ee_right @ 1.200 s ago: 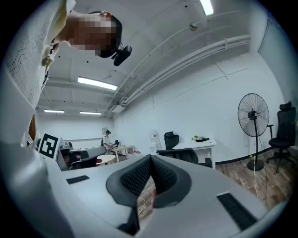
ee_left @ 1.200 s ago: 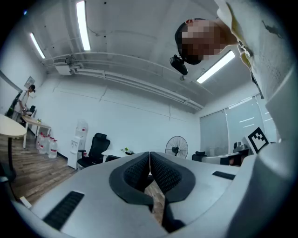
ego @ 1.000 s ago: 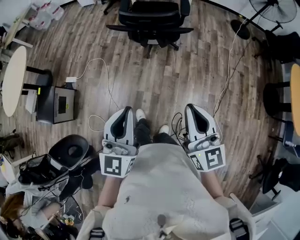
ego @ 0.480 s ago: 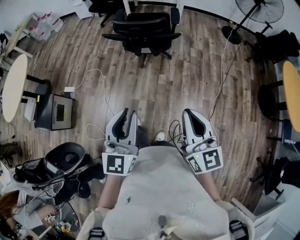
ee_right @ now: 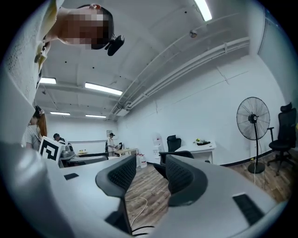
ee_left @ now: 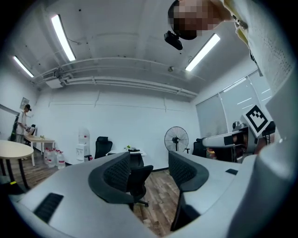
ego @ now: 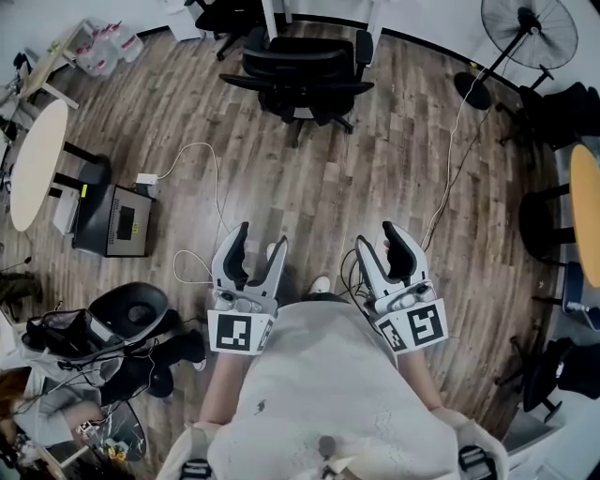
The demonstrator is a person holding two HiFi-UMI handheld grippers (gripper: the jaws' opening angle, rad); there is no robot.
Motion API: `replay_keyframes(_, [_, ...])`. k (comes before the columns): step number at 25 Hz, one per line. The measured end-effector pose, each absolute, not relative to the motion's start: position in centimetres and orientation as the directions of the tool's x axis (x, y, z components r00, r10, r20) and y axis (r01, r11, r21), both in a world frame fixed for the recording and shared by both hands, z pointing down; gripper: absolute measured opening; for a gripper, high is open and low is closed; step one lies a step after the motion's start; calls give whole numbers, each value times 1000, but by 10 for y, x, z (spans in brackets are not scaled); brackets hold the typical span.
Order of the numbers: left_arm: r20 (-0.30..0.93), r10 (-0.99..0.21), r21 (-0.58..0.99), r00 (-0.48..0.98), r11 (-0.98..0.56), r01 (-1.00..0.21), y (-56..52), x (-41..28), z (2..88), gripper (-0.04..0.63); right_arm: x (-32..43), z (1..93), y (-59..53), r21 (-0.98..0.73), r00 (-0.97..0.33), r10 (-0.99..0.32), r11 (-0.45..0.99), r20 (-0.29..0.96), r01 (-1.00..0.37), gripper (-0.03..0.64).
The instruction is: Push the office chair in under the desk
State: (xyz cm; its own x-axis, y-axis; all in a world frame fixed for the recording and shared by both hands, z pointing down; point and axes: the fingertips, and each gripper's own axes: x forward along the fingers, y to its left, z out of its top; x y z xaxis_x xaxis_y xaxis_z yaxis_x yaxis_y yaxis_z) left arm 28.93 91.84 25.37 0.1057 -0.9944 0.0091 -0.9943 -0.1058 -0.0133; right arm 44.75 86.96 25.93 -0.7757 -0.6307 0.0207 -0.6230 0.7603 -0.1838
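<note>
Left gripper [ego: 262, 239]: seen lower centre-left in head view, jaws just spread wide, nothing held between them | Right gripper [ego: 377, 236]: lower centre-right, jaws likewise just parted, nothing gripped | Office chair [ego: 305, 75]: found at top centre, well apart from both grippers, not yet tucked under the white desk [ee_left: 136, 151] behind it.

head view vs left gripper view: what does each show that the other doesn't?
Head view only: the black box on the floor at the person's left, and the person's shoe. Left gripper view only: the ceiling strip lights and a water dispenser by the wall. Both: the office chair, the standing fan, and the left tongs, whose jaws have just been opening, with nothing between them.
</note>
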Motion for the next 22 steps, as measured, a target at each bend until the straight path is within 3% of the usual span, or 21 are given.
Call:
replay_keyframes(10, [18, -998, -15, 64, -64, -998, 924, 270, 259, 242, 428, 256, 869, -127, -793, -610, 786, 1, -605, 170])
replay_keyframes(22, [4, -991, 18, 131, -131, -991, 849, 233, 265, 242, 407, 269, 800, -113, -700, -710, 692, 78, -713, 152])
